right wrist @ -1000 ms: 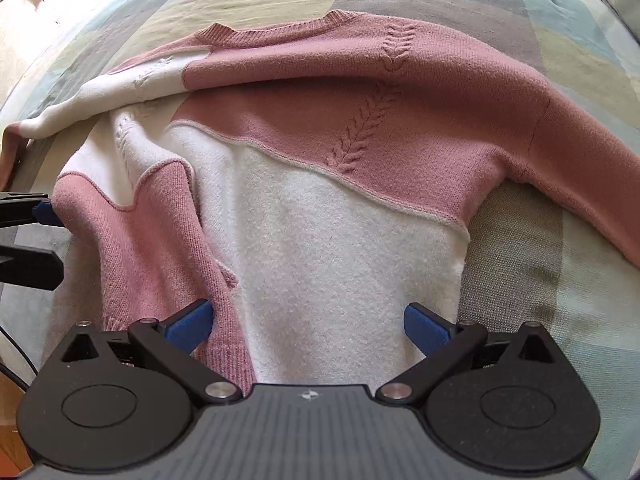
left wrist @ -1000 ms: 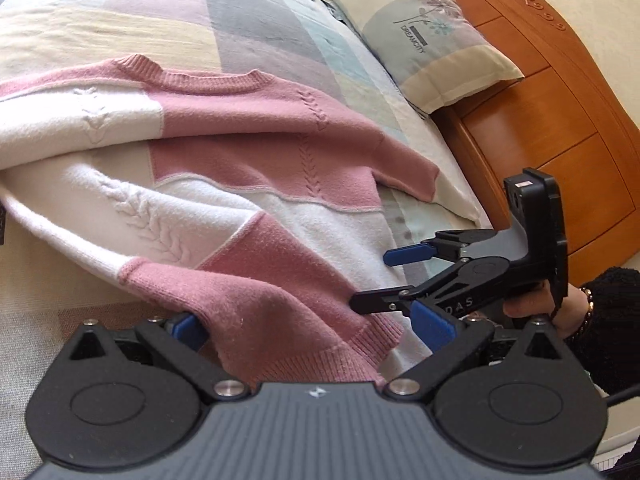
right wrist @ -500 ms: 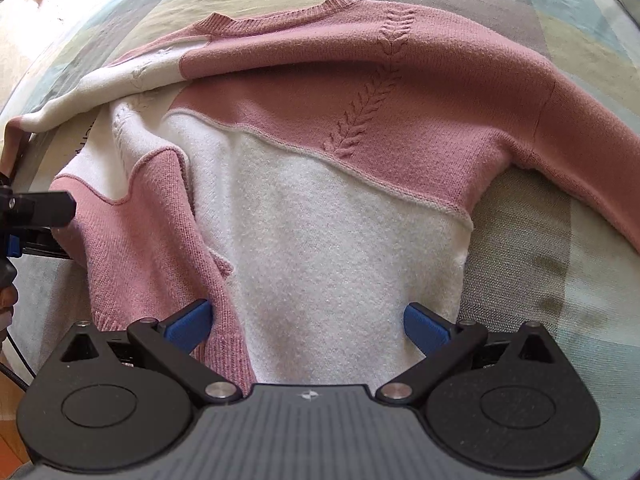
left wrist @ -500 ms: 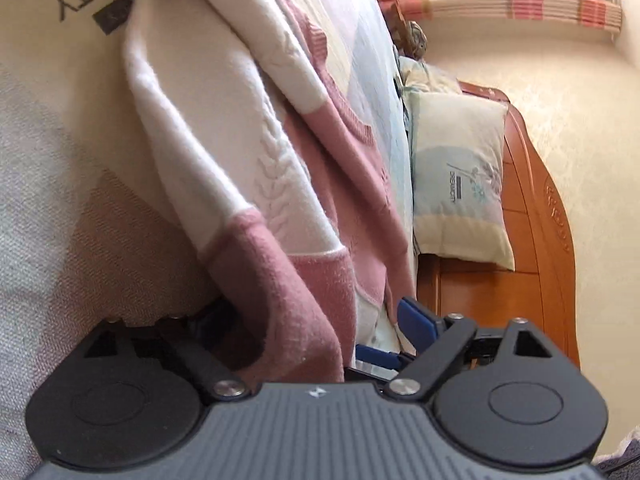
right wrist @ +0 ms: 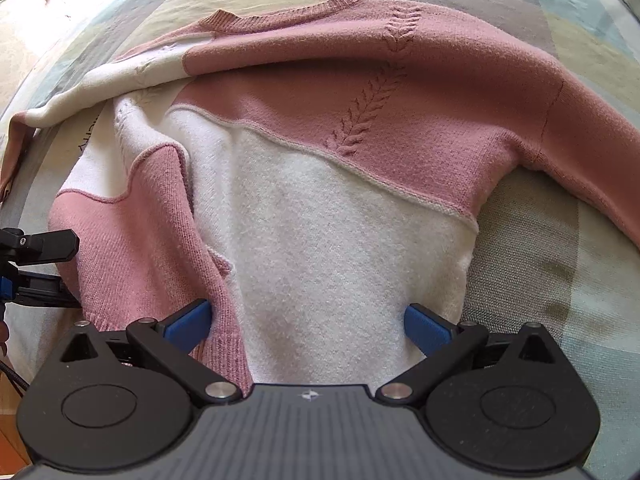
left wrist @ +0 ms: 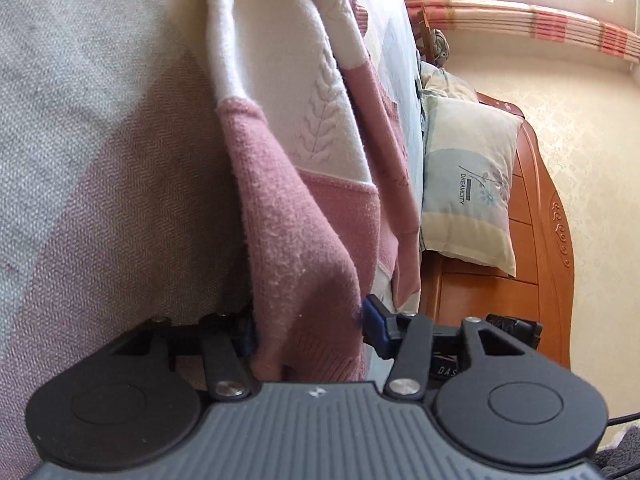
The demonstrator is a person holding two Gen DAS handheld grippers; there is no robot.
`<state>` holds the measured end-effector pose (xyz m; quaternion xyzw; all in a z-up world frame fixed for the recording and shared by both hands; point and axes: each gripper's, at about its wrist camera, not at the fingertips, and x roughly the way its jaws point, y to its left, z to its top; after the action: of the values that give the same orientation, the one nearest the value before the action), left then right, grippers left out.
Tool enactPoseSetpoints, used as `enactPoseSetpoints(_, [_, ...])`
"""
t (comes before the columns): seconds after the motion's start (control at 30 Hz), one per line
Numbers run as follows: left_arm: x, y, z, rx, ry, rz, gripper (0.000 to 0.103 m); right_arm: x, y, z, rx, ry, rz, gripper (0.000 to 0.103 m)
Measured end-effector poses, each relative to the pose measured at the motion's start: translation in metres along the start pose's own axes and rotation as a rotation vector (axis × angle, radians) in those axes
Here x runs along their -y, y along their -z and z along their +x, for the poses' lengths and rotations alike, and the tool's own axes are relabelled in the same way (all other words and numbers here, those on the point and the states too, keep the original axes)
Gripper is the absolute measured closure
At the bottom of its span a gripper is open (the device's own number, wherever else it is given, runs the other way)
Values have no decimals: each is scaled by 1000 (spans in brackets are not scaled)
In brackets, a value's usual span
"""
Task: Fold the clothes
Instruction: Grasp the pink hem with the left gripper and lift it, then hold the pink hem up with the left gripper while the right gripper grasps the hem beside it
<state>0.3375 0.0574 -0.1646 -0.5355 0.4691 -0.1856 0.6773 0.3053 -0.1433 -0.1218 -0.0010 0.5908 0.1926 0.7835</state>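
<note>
Two grippers at the hem of a pink & white knit sweater [right wrist: 328, 184] spread on a patchwork bedspread [right wrist: 560, 272]. Left gripper [left wrist: 308, 328]: blue pads w/ the pink hem corner bunched between them, fabric touching both; whether it's truly clamped can't be told. Right gripper [right wrist: 308, 320]: jaws spread wide, over the white lower panel by the hem, nothing pinched. Pillow [left wrist: 468, 184] against wooden headboard [left wrist: 552, 240] reads "DREAMCITY" beside a flower sprig. "DAS…" partly legible on the gripper behind.
</note>
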Motion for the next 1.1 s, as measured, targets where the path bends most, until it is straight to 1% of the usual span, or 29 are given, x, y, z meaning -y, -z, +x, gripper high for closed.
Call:
enactPoseSetpoints(0.03, [-4,-1,0,7,-2,-3,66,0,0,0,0,0,-3,0])
enactPoseSetpoints(0.07, [-9,-1,1,16,-4,-9,80,0,0,0,-1,-1,-7,0])
enactPoseSetpoints(0.1, [-16,0,1,29,-7,-31,86,0,0,1,-1,-2,-10,0])
enactPoseSetpoints(0.17, [-21,2,-2,59,13,-59,87,0,-1,2,0,-3,-18,0])
enactPoseSetpoints(0.2, [-17,3,-3,58,-3,-56,88,-1,0,2,-1,-4,-24,0])
enactPoseSetpoints(0.23, [-12,4,-4,57,-14,-49,92,-1,0,2,-2,-4,-29,0])
enactPoseSetpoints(0.33, [-2,7,-16,56,-49,-39,92,-1,0,2,-7,-10,-43,0])
enactPoseSetpoints(0.53, [13,12,-58,39,-188,-5,93,-4,-2,-2,-17,-19,-62,0])
enactPoseSetpoints(0.63, [14,8,-85,41,-261,-14,93,-17,0,-11,5,-12,-101,0])
enactPoseSetpoints(0.73, [13,-1,-107,30,-333,0,93,-25,6,-27,27,-33,-105,0])
enactPoseSetpoints(0.8, [12,-8,-118,18,-378,17,93,-23,15,-38,17,-55,-63,0])
enactPoseSetpoints(0.9, [3,-21,-124,1,-422,31,93,-15,31,-49,-8,-86,21,0])
enactPoseSetpoints(1.0, [-7,-30,-114,-49,-442,41,92,8,53,-49,-48,-100,171,0])
enactPoseSetpoints(1.07, [-9,-32,-109,-64,-432,48,92,26,65,-47,-56,-138,280,0])
enactPoseSetpoints(1.1, [-9,-33,-107,-68,-427,51,92,35,72,-40,-72,-184,341,0])
